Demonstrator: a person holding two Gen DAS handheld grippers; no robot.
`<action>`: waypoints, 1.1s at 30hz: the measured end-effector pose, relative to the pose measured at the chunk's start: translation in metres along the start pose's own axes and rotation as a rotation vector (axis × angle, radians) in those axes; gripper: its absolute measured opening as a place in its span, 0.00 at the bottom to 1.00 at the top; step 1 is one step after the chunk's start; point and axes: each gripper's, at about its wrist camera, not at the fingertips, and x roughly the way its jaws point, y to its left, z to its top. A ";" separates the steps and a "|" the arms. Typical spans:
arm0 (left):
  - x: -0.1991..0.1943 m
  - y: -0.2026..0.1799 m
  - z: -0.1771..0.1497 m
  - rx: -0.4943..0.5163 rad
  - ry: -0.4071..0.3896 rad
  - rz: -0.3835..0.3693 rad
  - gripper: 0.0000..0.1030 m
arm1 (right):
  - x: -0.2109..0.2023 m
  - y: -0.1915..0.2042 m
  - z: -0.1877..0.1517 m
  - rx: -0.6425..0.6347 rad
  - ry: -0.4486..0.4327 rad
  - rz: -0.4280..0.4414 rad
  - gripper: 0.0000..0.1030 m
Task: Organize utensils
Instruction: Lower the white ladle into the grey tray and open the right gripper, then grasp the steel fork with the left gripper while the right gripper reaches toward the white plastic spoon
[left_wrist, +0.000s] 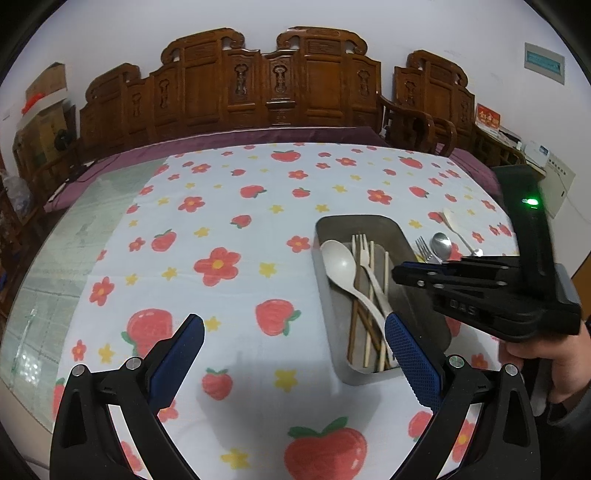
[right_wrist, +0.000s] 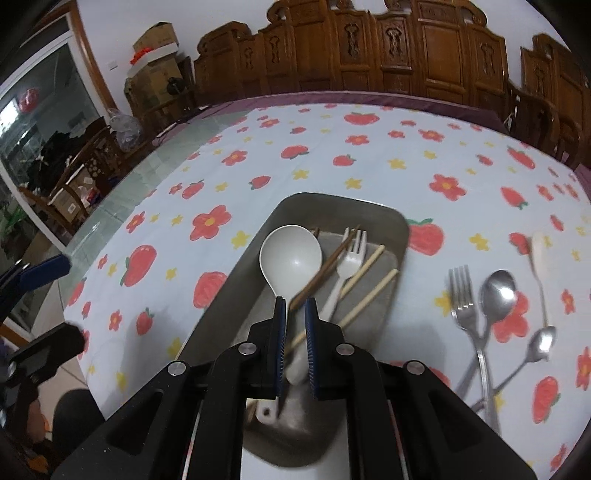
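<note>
R gripper (right_wrist: 294, 306) nearest cam: jaws narrow, nothing clamped; white spoon (right_wrist: 290, 254) handle runs under gap, not pinched. Hovers over metal tray (right_wrist: 334, 203) w/ white fork (right_wrist: 351, 258), chopsticks (right_wrist: 369, 291). L gripper (left_wrist: 293, 332) wide apart, empty, beside tray. Steel fork (right_wrist: 461, 291), steel spoon (right_wrist: 496, 291), small spoons still on cloth right of tray. Next, prob: swing right, open wider, pinch mid-handle, keep level.

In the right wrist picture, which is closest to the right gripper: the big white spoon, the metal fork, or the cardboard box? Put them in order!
1. White spoon, between the right gripper fingers, in the tray.
2. Metal fork, on the cloth to the right.
3. Cardboard box, far back left, by the wall.
</note>
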 end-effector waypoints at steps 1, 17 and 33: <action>0.001 -0.003 0.000 0.000 -0.001 -0.003 0.92 | -0.006 -0.001 -0.003 -0.014 -0.009 -0.001 0.13; 0.005 -0.053 0.003 0.020 -0.025 -0.054 0.92 | -0.087 -0.071 -0.064 -0.069 -0.103 -0.121 0.37; 0.043 -0.144 0.020 0.061 0.020 -0.143 0.92 | -0.083 -0.205 -0.081 0.063 -0.123 -0.236 0.42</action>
